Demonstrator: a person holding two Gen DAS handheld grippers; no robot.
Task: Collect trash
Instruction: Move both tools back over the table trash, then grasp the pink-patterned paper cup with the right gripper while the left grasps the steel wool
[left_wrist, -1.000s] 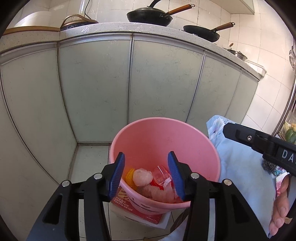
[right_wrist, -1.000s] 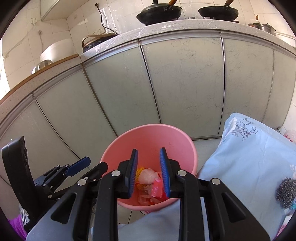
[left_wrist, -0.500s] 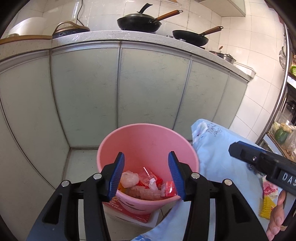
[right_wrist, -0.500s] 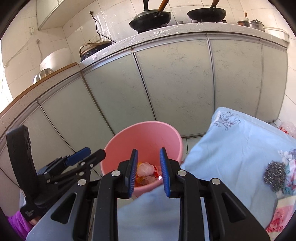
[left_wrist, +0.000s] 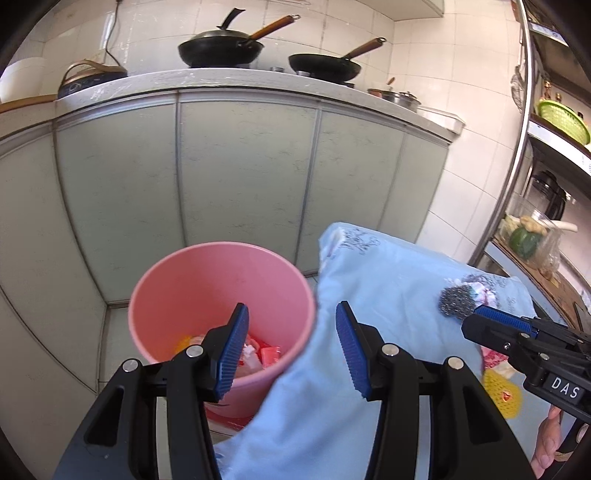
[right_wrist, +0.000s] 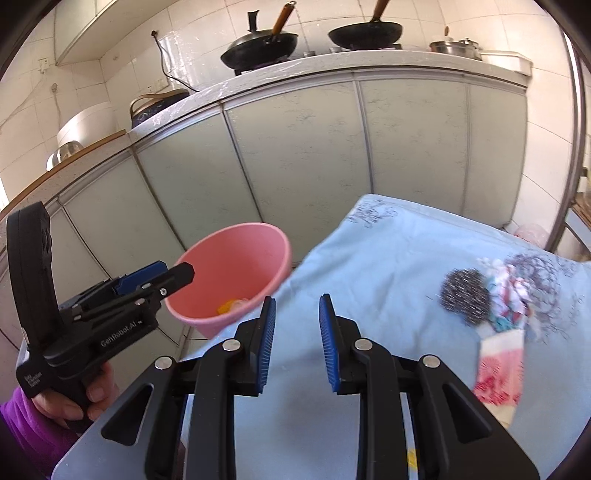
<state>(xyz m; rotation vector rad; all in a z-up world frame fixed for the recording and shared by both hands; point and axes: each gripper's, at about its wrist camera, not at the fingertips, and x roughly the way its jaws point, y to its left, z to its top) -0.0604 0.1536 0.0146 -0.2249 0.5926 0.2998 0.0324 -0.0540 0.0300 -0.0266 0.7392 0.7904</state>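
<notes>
A pink bucket (left_wrist: 221, 295) (right_wrist: 236, 262) stands on the floor with wrappers and scraps inside. Right of it lies a table under a light blue cloth (left_wrist: 388, 280) (right_wrist: 369, 273). On the cloth sit a steel wool scourer (left_wrist: 456, 301) (right_wrist: 467, 295), a colourful crumpled wrapper (right_wrist: 511, 291), a pink-and-white wrapper (right_wrist: 498, 369) and a yellow piece (left_wrist: 502, 391). My left gripper (left_wrist: 291, 317) (right_wrist: 162, 275) hangs open and empty over the bucket's right rim. My right gripper (right_wrist: 297, 314) (left_wrist: 480, 317) hovers over the cloth, left of the scourer, its jaws narrowly apart with nothing between them.
Grey-green cabinet doors (left_wrist: 240, 177) close off the space behind the bucket, under a counter with two woks (left_wrist: 221, 48). A metal shelf rack (left_wrist: 517, 177) with vegetables stands at the right. A printed box (left_wrist: 225, 417) lies under the bucket. A hand in a purple sleeve (right_wrist: 66, 402) holds the left gripper.
Both grippers have swung to the right, away from above the bucket and toward the cloth-covered table. The scourer and wrappers have come closer. Neither gripper's opening has changed.
</notes>
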